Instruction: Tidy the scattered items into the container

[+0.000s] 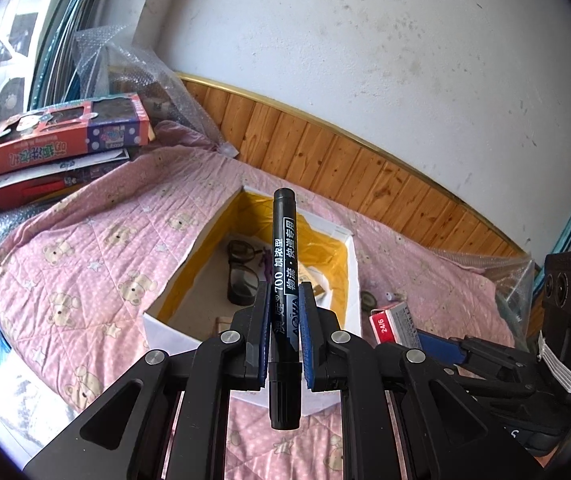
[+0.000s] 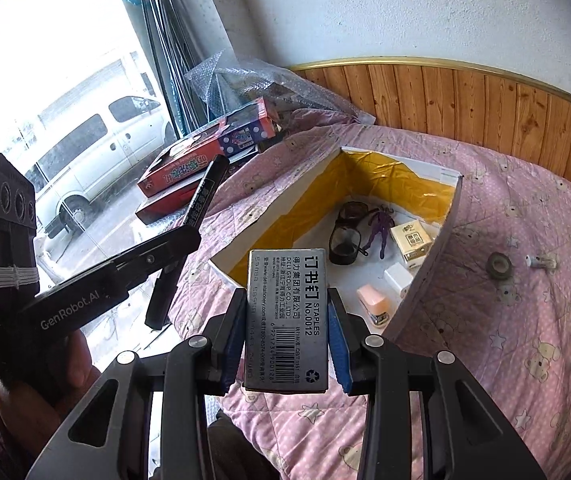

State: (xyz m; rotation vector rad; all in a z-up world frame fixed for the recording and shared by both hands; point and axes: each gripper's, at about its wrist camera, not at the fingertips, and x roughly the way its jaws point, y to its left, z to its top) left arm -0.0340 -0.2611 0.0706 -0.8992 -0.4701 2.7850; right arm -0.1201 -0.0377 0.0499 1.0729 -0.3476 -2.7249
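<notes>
1. Left wrist view: pink quilted bedspread (image 1: 97, 240) under a white wall; the left gripper (image 1: 285, 304) is clamped on a black marker (image 1: 283, 280), held above the near edge of the open yellow-lined box (image 1: 349, 264)
2. Right wrist view: the right gripper (image 2: 287, 312) pinches a grey box of staples (image 2: 287, 320) near the same container (image 2: 451, 208), where glasses (image 2: 347, 232) already lie
3. Judgement: carrying step; next, move both over the box and release; a tape roll (image 2: 500, 265) lies outside

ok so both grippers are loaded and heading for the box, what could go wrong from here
The marker is pinched near its lower end by the left gripper, so it may pivot or slip. The staple box in the right gripper could clip the open box's near wall. Dropped, either might hit the glasses inside.
</notes>
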